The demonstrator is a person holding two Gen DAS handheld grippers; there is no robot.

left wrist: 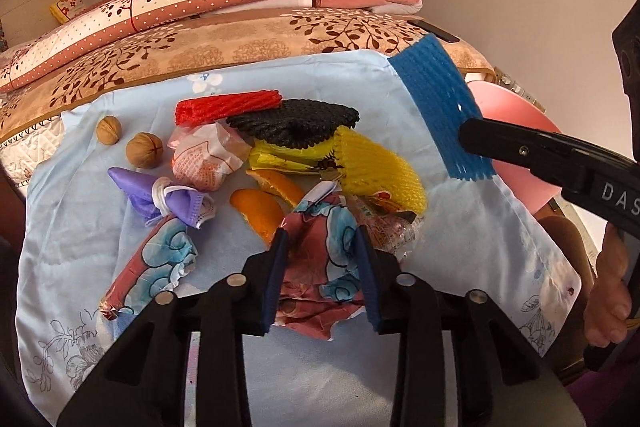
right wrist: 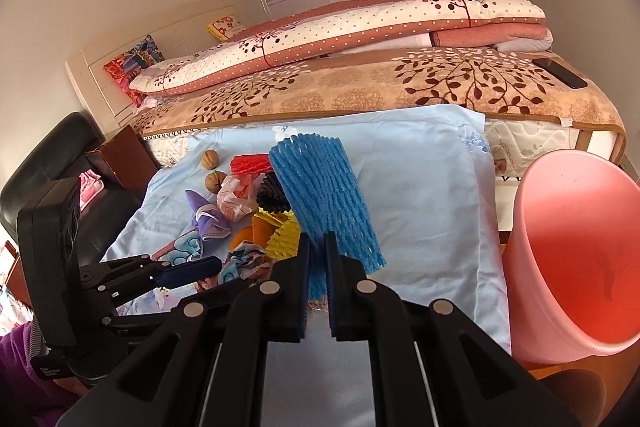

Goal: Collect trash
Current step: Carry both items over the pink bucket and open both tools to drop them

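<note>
Trash lies on a light blue cloth (left wrist: 460,227): red foam net (left wrist: 228,105), black foam net (left wrist: 296,121), yellow foam net (left wrist: 380,171), orange peels (left wrist: 260,211), a crumpled white wrapper (left wrist: 204,157), a purple mask (left wrist: 168,199), two walnuts (left wrist: 144,149) and patterned wrappers. My left gripper (left wrist: 322,241) straddles a crumpled red-and-blue wrapper (left wrist: 316,247), jaws apart around it. My right gripper (right wrist: 318,243) is shut on a blue foam net (right wrist: 324,195) and holds it up in the air; the net also shows in the left wrist view (left wrist: 440,107). A pink bin (right wrist: 576,259) stands at right.
A bed with folded quilts (right wrist: 360,27) and a brown leaf-pattern blanket (right wrist: 400,87) lies behind the cloth. A black phone (right wrist: 560,73) rests on the blanket. A black chair (right wrist: 60,155) stands at left. Another patterned wrapper (left wrist: 148,267) lies at the cloth's near left.
</note>
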